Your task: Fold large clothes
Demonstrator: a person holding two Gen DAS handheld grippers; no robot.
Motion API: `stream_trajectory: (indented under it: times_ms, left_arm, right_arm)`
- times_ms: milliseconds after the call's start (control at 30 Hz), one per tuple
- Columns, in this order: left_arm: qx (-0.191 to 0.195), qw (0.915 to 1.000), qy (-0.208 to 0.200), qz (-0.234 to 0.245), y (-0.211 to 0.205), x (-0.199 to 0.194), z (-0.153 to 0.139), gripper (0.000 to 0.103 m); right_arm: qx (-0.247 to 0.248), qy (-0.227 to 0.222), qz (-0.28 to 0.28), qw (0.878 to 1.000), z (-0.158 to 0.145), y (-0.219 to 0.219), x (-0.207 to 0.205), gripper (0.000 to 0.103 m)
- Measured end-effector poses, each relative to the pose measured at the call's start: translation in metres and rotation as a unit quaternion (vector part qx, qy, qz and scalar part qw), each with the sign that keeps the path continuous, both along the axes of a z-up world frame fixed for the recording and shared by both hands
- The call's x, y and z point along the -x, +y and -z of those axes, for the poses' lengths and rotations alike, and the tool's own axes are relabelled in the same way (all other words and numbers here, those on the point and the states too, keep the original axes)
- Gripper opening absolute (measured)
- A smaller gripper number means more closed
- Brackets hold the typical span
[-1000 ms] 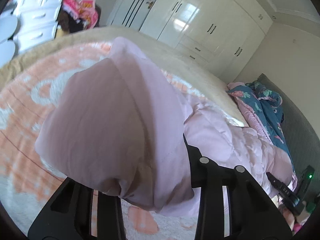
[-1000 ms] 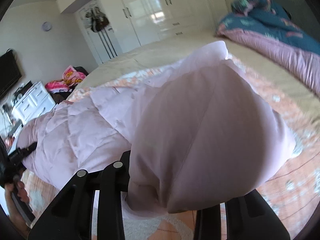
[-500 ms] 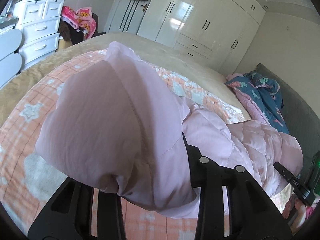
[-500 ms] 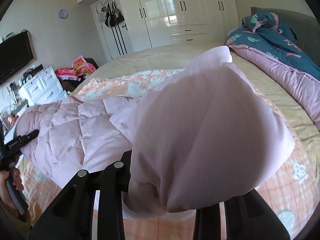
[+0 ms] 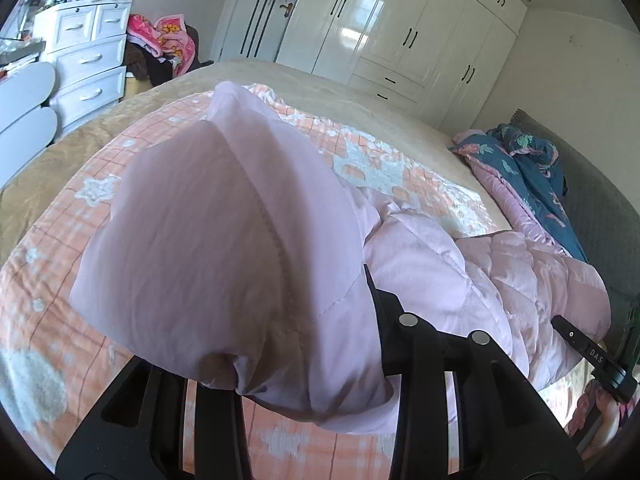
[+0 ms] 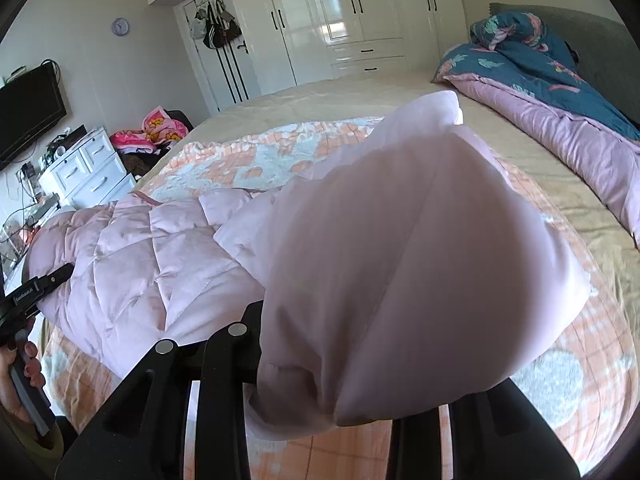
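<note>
A pale pink quilted puffer jacket (image 5: 500, 280) stretches between my two grippers above an orange-and-white checked blanket (image 5: 60, 320) on the bed. My left gripper (image 5: 296, 340) is shut on one end of the jacket, whose fabric bulges over the fingers and hides the tips. My right gripper (image 6: 344, 360) is shut on the other end in the same way. The jacket's quilted body (image 6: 140, 256) sags between them. The right gripper also shows in the left wrist view (image 5: 592, 356), and the left gripper shows in the right wrist view (image 6: 36, 292).
A blue-and-pink duvet (image 6: 560, 92) lies bunched by the grey headboard (image 5: 600, 200). White wardrobes (image 5: 400, 28) line the far wall. A white drawer unit (image 5: 88, 60) and a pile of pink clothes (image 5: 168, 40) stand beside the bed. A TV (image 6: 28, 116) hangs on the wall.
Both grippers have risen and tilted up with the jacket still held; more of the room and wardrobes shows, and the jacket's body hangs higher over the blanket.
</note>
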State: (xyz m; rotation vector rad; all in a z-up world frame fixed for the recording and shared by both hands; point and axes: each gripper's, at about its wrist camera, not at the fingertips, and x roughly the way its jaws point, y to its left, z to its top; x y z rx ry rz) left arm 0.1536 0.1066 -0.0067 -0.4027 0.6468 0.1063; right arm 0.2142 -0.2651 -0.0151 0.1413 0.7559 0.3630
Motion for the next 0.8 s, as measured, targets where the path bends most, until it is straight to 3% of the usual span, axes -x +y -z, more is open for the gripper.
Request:
stream_trajectory:
  times_ms: [500, 800]
  left_arm:
    - [0.000, 1.0000, 0.006, 0.002, -0.007, 0.033, -0.002, 0.027]
    - [0.012, 0.9993, 0.032, -0.011, -0.002, 0.033, 0.017, 0.029]
  right_arm:
    - [-0.013, 0.005, 0.004, 1.000, 0.001, -0.013, 0.036, 0.030]
    - [-0.028, 0.021, 0.007, 0.999, 0.014, -0.021, 0.033, 0.031]
